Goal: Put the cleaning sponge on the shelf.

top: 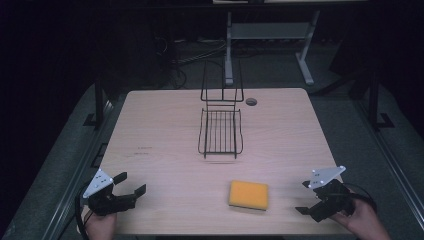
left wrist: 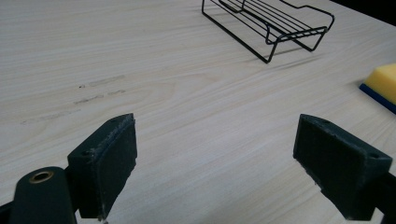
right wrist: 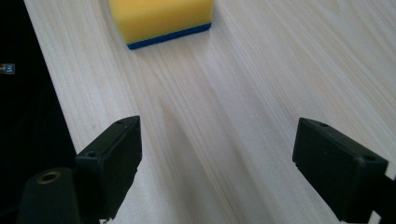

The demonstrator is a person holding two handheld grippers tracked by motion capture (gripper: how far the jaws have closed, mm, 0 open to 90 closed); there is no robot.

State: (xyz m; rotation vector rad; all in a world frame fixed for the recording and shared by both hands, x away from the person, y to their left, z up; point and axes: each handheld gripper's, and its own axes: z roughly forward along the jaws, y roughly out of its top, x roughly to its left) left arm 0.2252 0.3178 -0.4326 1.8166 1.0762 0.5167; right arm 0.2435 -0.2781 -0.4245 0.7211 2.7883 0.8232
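A yellow sponge (top: 248,195) with a blue underside lies flat near the table's front edge, right of centre; it also appears as the sponge (left wrist: 383,84) at the right edge of the left gripper view and the sponge (right wrist: 161,21) ahead in the right gripper view. A black wire rack (top: 220,131) stands at the table's middle, seen again as the rack (left wrist: 271,23). My left gripper (top: 129,184) rests open at the front left corner, nothing between its jaws. My right gripper (top: 304,197) is open at the front right, a short way right of the sponge.
The light wooden table (top: 160,130) has a round cable hole (top: 251,101) near its far edge. Faint scuff marks (top: 140,151) lie left of the rack. White desk legs (top: 306,65) and cables stand on the dark floor beyond the table.
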